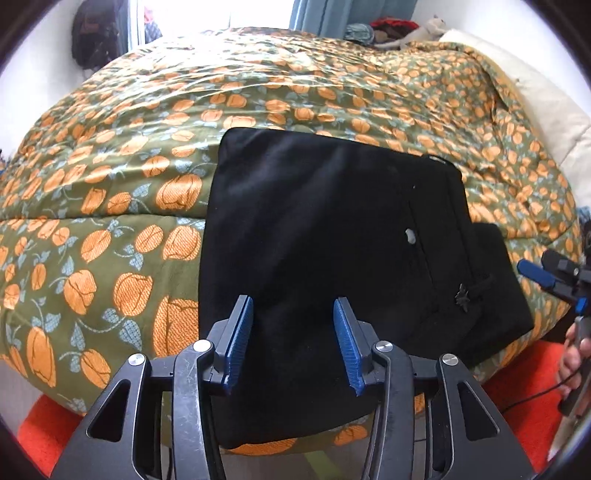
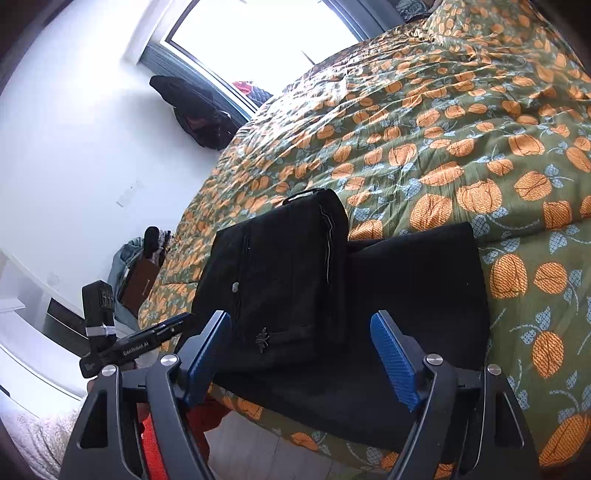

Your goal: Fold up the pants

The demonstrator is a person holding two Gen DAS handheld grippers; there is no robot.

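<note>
Folded black pants (image 1: 314, 229) rest on floral bedspread (image 1: 122, 206) (window (image 2: 258, 33) behind).

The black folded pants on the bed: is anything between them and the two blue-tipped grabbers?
Nothing: in both wrist views the left gripper and right gripper hover open just above the pants.

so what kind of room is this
Most likely a bedroom at home: the black pants lie folded on a bed under an orange-flowered quilt, a white pillow sits at its far end, and a bright window is behind it.
</note>
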